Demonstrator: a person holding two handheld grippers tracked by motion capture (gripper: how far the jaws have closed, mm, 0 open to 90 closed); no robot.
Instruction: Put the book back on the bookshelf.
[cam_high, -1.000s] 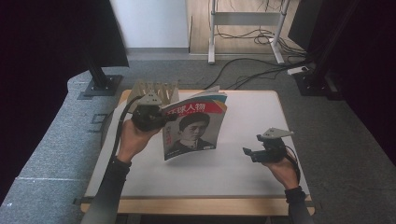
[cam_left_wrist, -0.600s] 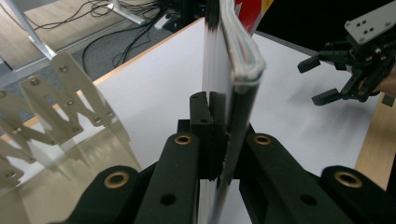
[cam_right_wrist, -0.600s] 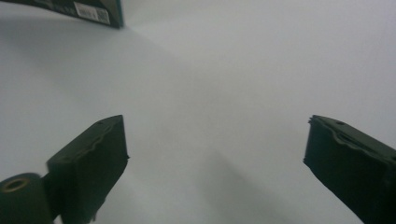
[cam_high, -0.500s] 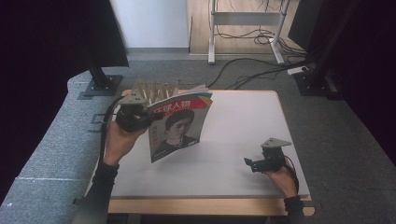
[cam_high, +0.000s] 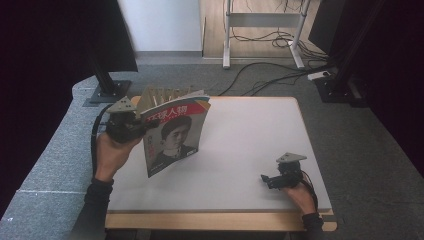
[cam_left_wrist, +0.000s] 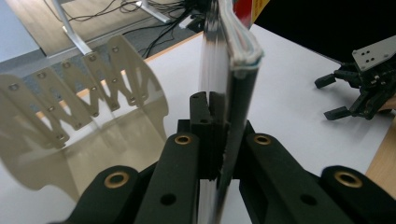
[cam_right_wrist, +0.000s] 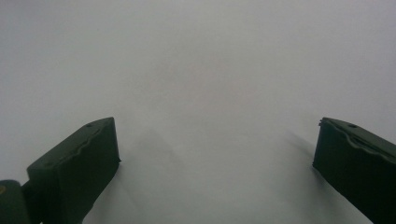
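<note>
Left tongs (cam_high: 150, 122) clamping upright magazine (cam_high: 175, 132) edge

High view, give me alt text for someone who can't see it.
A person's left gripper holds a magazine upright by its edge at the left of a white table, just in front of a beige slotted rack. The right gripper rests open and empty near the table's front right corner.

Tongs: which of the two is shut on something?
The left tongs, clamped on the magazine held upright beside the rack; the right tongs sit open and empty.
</note>
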